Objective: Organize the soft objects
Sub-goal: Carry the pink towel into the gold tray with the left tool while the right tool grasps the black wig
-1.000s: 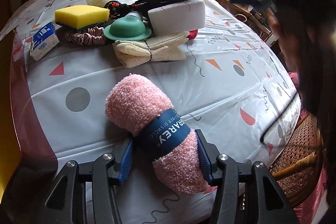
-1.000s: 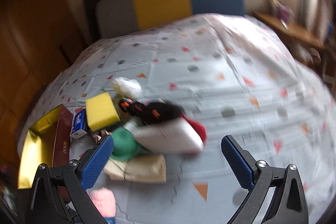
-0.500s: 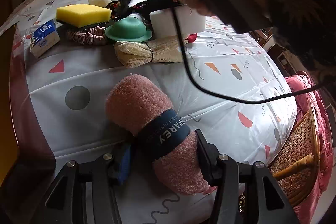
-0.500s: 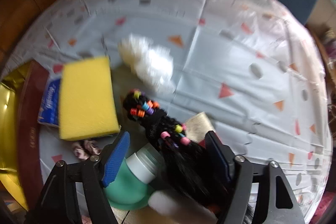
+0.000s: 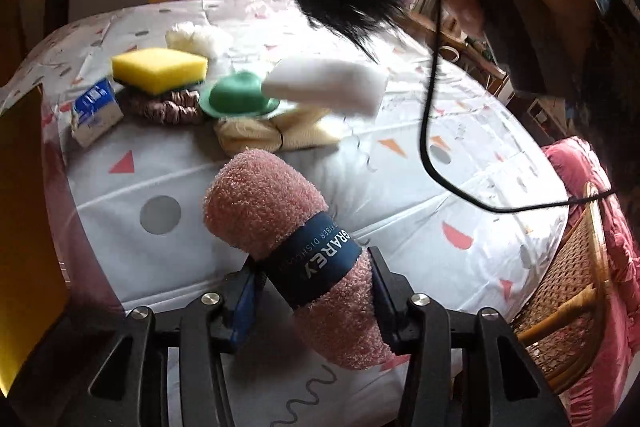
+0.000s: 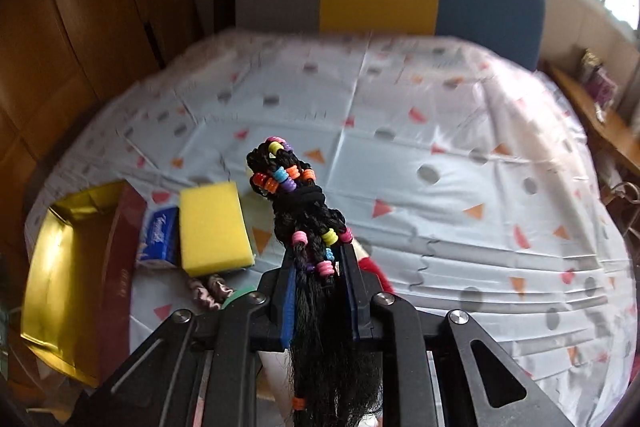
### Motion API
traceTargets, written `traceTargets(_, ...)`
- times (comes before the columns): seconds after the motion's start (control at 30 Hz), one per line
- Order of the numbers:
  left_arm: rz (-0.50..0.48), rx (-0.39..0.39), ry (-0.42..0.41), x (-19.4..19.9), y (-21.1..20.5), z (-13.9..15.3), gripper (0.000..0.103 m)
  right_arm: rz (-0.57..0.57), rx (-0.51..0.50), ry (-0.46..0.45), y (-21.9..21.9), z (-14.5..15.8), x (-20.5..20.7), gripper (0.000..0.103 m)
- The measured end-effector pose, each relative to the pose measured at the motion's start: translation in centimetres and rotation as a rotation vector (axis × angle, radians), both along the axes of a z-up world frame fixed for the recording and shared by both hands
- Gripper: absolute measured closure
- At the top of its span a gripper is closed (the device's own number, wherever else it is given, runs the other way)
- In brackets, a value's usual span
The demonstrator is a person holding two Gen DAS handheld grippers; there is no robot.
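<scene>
A rolled pink towel (image 5: 264,203) with a dark blue paper band lies between the pads of my left gripper (image 5: 314,267), low at the front of the table. The jaws are closing and the pads press into the band. In the right wrist view, my right gripper (image 6: 320,259) is shut on a black braided hairpiece (image 6: 296,203) strung with coloured beads. Its braid sticks out past the fingertips and loose hair hangs behind. The left wrist view shows that hairpiece (image 5: 340,3) held in the air above the pile.
On the patterned tablecloth (image 6: 400,187) sit a yellow sponge (image 5: 158,69), white foam block (image 5: 328,87), green lid (image 5: 238,97), scrunchie (image 5: 168,107), tissue pack (image 5: 94,113) and cream cloth (image 5: 256,137). A red box with gold lining (image 6: 64,267) stands at the left. A black cable (image 5: 428,131) hangs across.
My right gripper came down over the pile, shut on the black hairpiece and lifted it off the table. My left gripper squeezed the pink towel tighter and rose slightly.
</scene>
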State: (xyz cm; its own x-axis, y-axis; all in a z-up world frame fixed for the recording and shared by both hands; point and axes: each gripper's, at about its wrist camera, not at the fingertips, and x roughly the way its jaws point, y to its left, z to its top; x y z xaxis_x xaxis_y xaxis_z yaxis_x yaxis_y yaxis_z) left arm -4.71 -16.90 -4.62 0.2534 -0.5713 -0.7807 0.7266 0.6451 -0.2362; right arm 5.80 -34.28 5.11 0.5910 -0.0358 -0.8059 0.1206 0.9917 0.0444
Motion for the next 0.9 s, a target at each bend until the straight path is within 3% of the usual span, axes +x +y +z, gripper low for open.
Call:
traceTargets(0.17,0.028,-0.076,-0.04,-0.4,3.0,3.4,0.054,-0.027,0.055,-0.077,0.2,1.2,-3.1,0.084)
traceTargets(0.37,0.151,-0.146,-0.065,1.1,7.8,6.8,0.053,-0.018,0.12,-0.052,0.9,-2.1,-5.5,0.084)
traceTargets(0.53,0.324,-0.106,-0.008,5.9,13.0,6.6,0.053,0.0,0.167,-0.059,1.5,-5.0,-6.9,0.084)
traceTargets(0.67,0.414,-0.028,-0.037,9.5,15.5,5.7,0.053,0.033,0.162,-0.084,1.9,-4.9,-7.3,0.084)
traceTargets(0.9,0.461,0.073,-0.038,15.1,16.1,3.0,0.053,0.071,0.16,-0.113,2.5,-4.2,-7.5,0.084)
